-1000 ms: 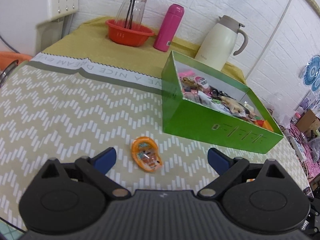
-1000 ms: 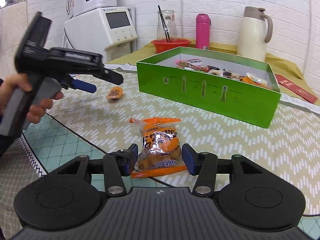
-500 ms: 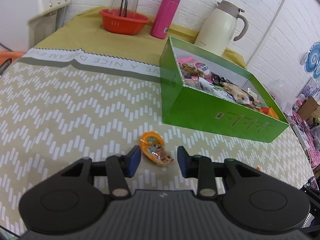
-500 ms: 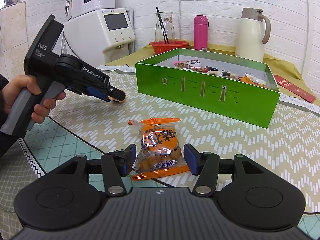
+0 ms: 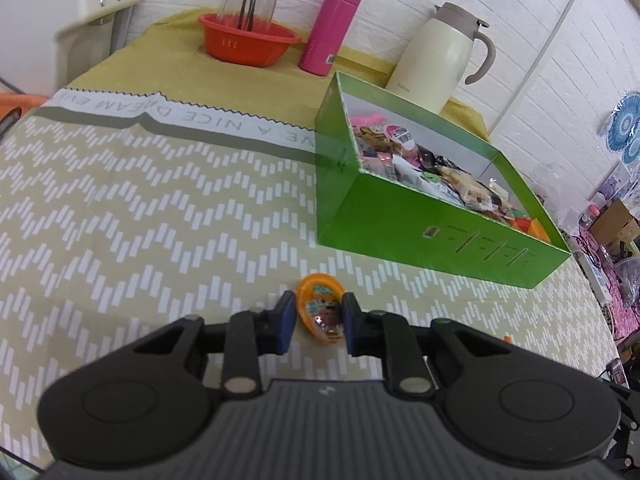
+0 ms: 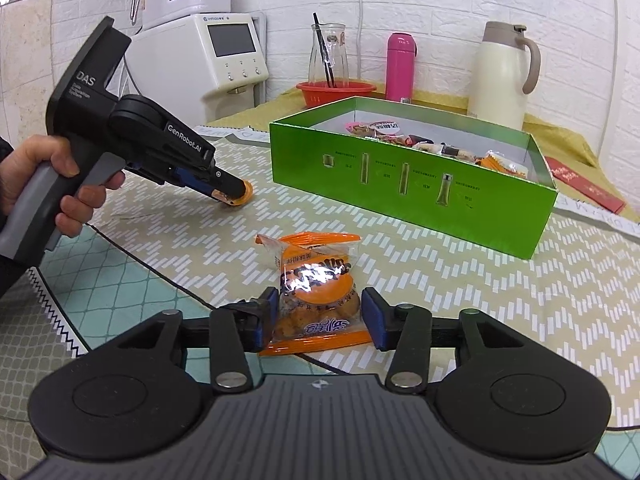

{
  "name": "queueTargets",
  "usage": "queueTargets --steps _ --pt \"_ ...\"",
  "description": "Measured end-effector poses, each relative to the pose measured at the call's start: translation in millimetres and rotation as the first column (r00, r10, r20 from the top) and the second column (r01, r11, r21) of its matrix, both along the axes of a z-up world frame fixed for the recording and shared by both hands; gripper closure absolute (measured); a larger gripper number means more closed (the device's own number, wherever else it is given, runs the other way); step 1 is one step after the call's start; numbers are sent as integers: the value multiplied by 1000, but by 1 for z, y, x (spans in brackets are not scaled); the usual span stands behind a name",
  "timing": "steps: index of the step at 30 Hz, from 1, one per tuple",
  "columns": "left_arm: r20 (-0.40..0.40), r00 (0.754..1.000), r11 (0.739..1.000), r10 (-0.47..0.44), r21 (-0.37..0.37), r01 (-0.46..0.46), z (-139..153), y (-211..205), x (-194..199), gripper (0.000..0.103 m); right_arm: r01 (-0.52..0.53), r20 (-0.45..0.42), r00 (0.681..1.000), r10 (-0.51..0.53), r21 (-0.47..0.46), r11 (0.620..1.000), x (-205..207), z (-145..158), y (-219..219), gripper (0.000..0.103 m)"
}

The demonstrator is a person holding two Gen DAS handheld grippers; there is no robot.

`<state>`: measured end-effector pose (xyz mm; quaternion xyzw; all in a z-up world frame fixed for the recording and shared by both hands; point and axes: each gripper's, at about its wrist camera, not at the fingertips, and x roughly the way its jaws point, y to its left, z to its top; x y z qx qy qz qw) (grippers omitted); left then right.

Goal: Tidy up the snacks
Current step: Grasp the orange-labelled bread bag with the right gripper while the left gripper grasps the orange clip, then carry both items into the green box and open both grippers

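Note:
My left gripper (image 5: 316,320) is shut on a small orange oval snack cup (image 5: 320,306) low over the patterned tablecloth; it also shows in the right wrist view (image 6: 232,196), held by a hand. My right gripper (image 6: 318,314) has its blue pads against both sides of an orange-edged clear snack packet (image 6: 316,288) lying on the cloth. A green box (image 5: 432,240) holding several wrapped snacks stands beyond both, also in the right wrist view (image 6: 408,188).
At the back stand a red bowl with a glass jar (image 5: 248,40), a pink bottle (image 5: 330,28) and a cream thermos jug (image 5: 440,52). A white dispenser (image 6: 228,60) stands at the back left. A red card (image 6: 584,184) lies right of the box.
My left gripper moved forward over the orange cup and closed from wide open onto it. My right gripper stayed around the packet, which has shifted slightly.

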<state>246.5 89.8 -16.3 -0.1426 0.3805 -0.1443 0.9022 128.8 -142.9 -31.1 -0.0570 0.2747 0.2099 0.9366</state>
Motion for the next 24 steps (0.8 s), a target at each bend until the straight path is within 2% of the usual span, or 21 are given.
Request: queueTargets --steps 4,12,15,20,24 --pt "49 998 999 -49 -4 49 18 -10 -15 87 -16 -1 1000 16 38 999 0 8 -4 29" --pt "227 968 993 -110 -27 119 79 -32 -31 87 -4 133 991 -4 58 998 10 51 -11 30" --pt "272 955 992 -117 -1 122 95 -42 -26 87 6 184 983 -18 65 998 21 65 -14 30" --pt "281 952 993 -120 30 116 103 -57 -6 87 34 235 971 -50 74 997 48 77 -14 30" --pt "274 956 993 -107 83 87 99 -66 16 87 59 236 969 -75 71 996 74 77 -12 30"
